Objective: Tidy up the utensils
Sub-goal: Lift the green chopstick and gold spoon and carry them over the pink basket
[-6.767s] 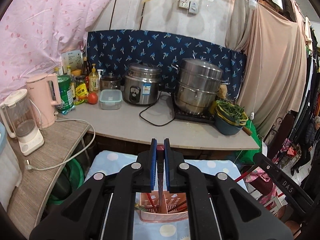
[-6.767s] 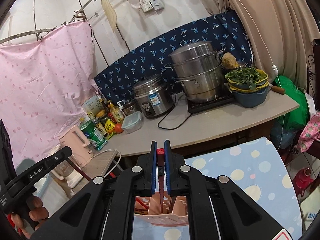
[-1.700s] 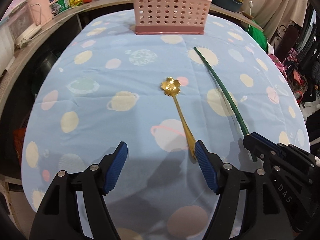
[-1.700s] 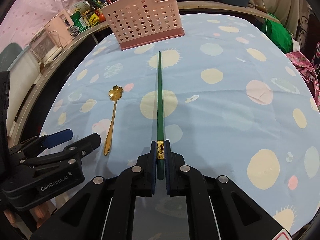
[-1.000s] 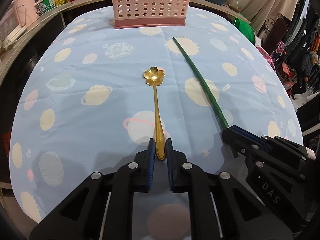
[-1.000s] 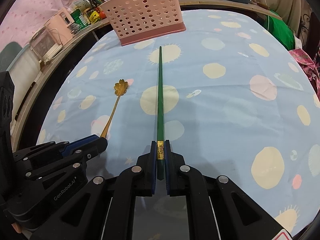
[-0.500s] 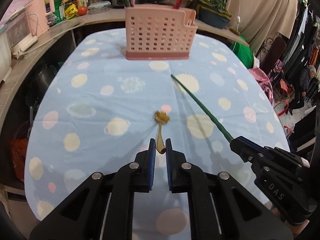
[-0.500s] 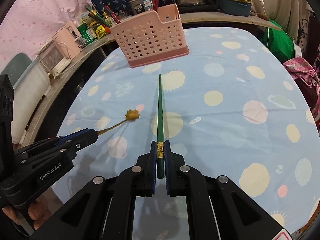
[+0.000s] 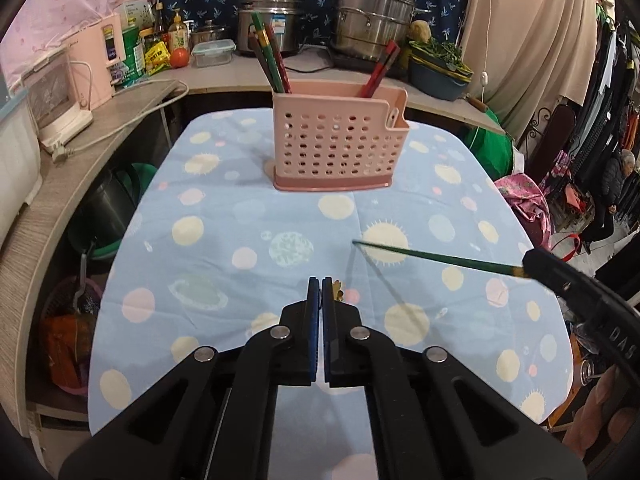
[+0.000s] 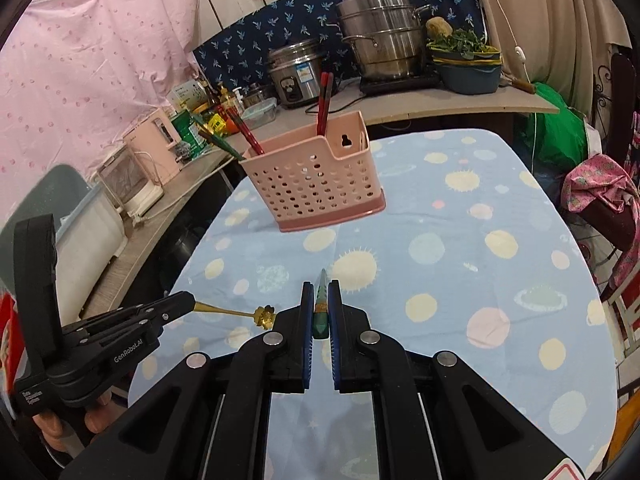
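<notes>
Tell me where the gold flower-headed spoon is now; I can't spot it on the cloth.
The gold flower-headed spoon is off the blue spotted tablecloth, clamped in the left gripper, at lower left in the right wrist view, beside the right gripper.

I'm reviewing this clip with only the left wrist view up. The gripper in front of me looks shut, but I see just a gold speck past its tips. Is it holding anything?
Observer: Yes. The right wrist view shows the left gripper shut on the handle of a gold spoon with a flower-shaped bowl, held off the tablecloth.
Operator: And the green chopstick at my right, how is it held?
Observer: The right gripper is shut on its thick end, by a gold band.
Operator: Anything behind the pink holder?
Observer: From the right, its end wall shows a keyhole-shaped hanging slot.
</notes>
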Available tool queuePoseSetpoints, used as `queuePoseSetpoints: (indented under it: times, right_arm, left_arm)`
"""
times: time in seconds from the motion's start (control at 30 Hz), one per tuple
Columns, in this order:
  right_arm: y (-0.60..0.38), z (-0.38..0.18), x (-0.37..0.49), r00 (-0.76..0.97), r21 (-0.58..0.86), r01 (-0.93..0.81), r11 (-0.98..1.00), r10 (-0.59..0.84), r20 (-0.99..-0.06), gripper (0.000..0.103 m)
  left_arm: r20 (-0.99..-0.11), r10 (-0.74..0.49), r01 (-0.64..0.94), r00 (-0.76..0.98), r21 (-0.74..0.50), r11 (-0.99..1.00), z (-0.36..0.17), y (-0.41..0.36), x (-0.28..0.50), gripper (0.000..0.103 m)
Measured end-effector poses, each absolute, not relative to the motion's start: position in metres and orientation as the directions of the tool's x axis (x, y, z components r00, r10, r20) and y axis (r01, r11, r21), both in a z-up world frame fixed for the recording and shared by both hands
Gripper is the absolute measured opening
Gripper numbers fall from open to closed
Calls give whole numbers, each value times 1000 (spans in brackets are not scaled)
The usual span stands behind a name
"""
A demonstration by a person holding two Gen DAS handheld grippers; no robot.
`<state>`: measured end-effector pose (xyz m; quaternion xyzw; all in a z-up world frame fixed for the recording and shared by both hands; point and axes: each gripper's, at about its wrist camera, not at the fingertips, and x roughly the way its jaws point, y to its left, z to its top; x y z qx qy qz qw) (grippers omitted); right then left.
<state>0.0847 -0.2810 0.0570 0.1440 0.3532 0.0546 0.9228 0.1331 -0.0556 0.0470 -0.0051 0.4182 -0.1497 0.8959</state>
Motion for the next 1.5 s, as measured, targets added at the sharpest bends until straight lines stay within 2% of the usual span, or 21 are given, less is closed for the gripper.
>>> queuePoseSetpoints:
  times: [0.63,1.1,1.3,1.5]
  right_arm:
    - [-306,137,151,850,327,-24,945,191,-491,7]
    - [-317,234,230,945,345,-42,938,149,-291,7]
    - [-309,240,268,953,327,-40,944,135,-272,7]
    - [-303,218,303,937,317,-25,948,133,-324,7]
  left_arm:
    - [-675,-280,252,683,-143,957,128,-49,189,1]
    - [-595,-288,254,750,-143,957,204,-59,272,1]
    - [-594,-240,230,767,-94,969,206,-72,306,1]
    - [-638,-226,226,737,-82,971,179,-82,334,1]
